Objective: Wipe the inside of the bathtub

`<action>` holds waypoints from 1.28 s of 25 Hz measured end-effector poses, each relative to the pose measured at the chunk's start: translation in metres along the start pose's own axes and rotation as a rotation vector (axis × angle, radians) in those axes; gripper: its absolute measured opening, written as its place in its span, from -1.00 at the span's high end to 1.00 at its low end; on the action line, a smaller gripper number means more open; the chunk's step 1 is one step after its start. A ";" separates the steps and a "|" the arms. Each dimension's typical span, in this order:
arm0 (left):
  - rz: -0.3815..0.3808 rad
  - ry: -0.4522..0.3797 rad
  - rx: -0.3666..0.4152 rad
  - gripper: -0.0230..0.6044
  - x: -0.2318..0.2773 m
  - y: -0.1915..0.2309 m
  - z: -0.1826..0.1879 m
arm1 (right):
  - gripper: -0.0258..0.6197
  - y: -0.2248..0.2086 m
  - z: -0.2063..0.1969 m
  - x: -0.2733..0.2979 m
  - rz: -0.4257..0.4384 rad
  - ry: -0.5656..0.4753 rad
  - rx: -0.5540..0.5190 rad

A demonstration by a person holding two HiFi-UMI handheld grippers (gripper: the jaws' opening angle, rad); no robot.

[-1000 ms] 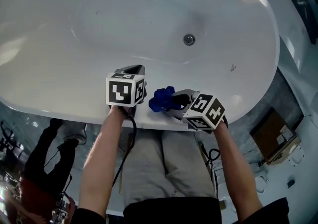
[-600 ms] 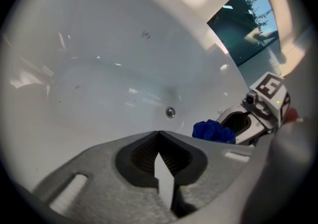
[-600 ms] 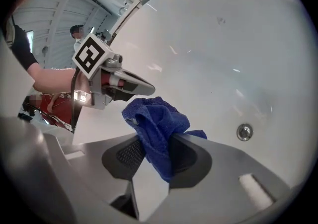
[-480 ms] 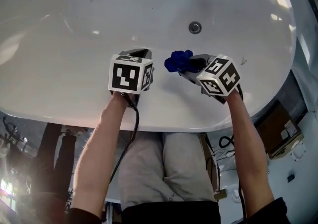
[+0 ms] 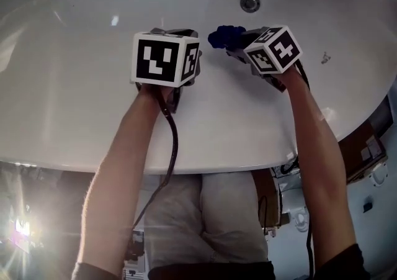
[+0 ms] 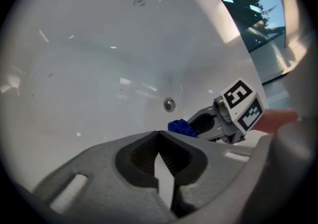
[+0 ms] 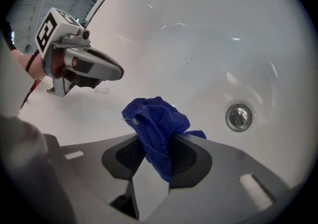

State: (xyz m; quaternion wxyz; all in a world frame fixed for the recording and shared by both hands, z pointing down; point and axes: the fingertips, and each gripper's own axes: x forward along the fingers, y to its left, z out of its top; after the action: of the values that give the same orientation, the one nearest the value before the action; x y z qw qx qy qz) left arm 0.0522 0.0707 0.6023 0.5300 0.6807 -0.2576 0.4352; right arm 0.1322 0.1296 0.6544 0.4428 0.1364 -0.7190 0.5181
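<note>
My left claw [image 6: 159,136] hangs inside the tub [image 5: 74,117], over its white inner wall. The jaws are pressed together with nothing between them. Just to its right, close but apart, my right claw [image 7: 158,144] pinches a blue cloth [image 7: 158,118]. The cloth bunches up above the jaws and juts out past their tips toward the tub floor. I cannot tell whether it touches the surface. Further right, a little beyond the cloth, lies the drain [image 5: 250,3], near it but not touching.
</note>
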 end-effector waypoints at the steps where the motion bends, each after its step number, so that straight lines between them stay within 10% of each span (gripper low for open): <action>1: -0.008 0.013 0.002 0.91 0.007 -0.002 -0.002 | 0.51 -0.006 -0.001 0.008 -0.006 0.000 0.008; 23: -0.054 0.110 0.007 0.91 0.050 -0.024 -0.033 | 0.50 -0.033 -0.052 0.081 0.019 0.167 0.046; 32: -0.075 0.107 0.005 0.91 0.038 -0.041 -0.028 | 0.51 -0.003 -0.069 0.059 0.094 0.280 -0.114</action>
State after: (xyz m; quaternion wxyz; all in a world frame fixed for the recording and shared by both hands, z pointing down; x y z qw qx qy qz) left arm 0.0952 0.1140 0.6162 0.5571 0.6670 -0.2023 0.4515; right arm 0.1346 0.2036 0.7077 0.5210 0.0038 -0.6841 0.5104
